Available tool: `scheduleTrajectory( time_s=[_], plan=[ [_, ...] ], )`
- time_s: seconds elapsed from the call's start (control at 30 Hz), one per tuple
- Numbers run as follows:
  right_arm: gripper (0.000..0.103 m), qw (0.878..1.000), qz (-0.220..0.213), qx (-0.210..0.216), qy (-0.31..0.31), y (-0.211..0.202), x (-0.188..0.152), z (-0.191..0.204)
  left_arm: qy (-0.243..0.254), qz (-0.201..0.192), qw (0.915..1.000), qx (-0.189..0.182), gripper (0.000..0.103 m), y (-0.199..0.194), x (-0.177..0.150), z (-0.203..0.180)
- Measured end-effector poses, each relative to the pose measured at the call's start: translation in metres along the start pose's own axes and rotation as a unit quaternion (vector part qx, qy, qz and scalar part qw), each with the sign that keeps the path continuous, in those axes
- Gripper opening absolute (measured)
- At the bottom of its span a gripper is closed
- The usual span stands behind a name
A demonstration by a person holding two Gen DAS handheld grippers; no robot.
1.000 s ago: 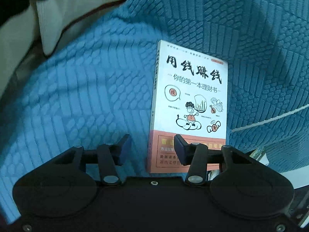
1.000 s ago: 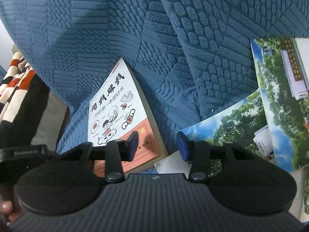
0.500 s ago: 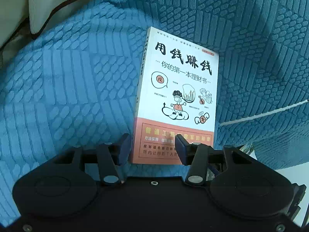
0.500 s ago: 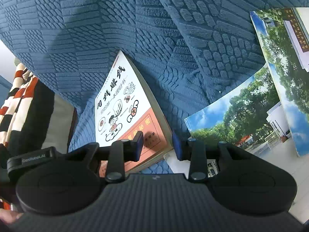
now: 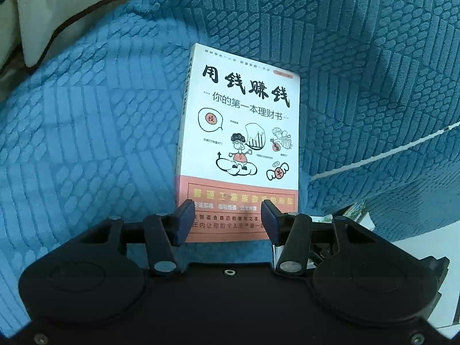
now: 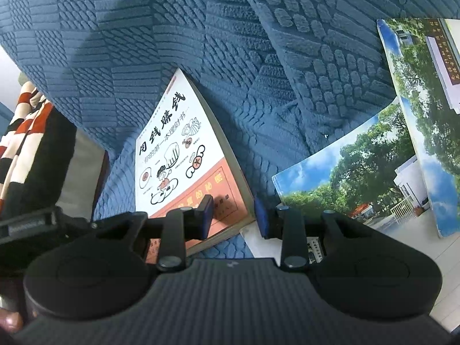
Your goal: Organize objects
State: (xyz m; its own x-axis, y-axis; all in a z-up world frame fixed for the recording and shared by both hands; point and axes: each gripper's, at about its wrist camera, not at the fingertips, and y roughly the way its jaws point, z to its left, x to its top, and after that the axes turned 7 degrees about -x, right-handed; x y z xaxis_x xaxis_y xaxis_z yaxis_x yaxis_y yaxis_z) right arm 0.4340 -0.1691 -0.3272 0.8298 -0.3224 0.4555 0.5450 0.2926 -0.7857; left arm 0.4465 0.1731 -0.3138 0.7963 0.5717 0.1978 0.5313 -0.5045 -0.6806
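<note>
A white and orange book (image 5: pixel 241 143) with black Chinese title and cartoon drawings lies on the blue textured blanket (image 5: pixel 86 132). My left gripper (image 5: pixel 227 218) is open and empty, its fingertips over the book's near orange edge. In the right wrist view the same book (image 6: pixel 184 161) lies at left and my right gripper (image 6: pixel 233 215) is open, straddling its right near corner without gripping. Two booklets with a tree and building photo lie to the right, one near (image 6: pixel 353 181) and one farther (image 6: pixel 422 106).
A cream cushion with dark piping (image 5: pixel 43 26) lies at the back left. A striped black, white and red cloth (image 6: pixel 23 143) is at the left. A white cord (image 5: pixel 385 152) crosses the blanket. A pale floor or surface (image 6: pixel 448 267) shows at right.
The left gripper has shifted so the book sits centred between its fingers. The right gripper has moved closer to the book's corner, and its jaws have narrowed a little.
</note>
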Motion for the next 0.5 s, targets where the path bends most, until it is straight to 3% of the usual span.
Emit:
scheduleTrajectory(
  time_s=[0.13,0.33,0.5],
  plan=[
    [0.033,1.000,-0.001,-0.001,0.001,-0.0019,0.0001,-0.0018,0.029,-0.002,0.9994,0.021,0.048,-0.0007,-0.0019,-0.0040],
    [0.033,0.999,-0.007,-0.016,-0.042,-0.0034,-0.0015,0.0070,0.035,0.009,0.9982,0.047,0.048,0.0019,-0.0041,-0.0028],
    [0.034,0.999,-0.004,-0.012,-0.040,-0.0039,-0.0016,0.0056,0.040,0.013,0.9977,0.053,0.051,0.0070,-0.0079,-0.0031]
  ],
)
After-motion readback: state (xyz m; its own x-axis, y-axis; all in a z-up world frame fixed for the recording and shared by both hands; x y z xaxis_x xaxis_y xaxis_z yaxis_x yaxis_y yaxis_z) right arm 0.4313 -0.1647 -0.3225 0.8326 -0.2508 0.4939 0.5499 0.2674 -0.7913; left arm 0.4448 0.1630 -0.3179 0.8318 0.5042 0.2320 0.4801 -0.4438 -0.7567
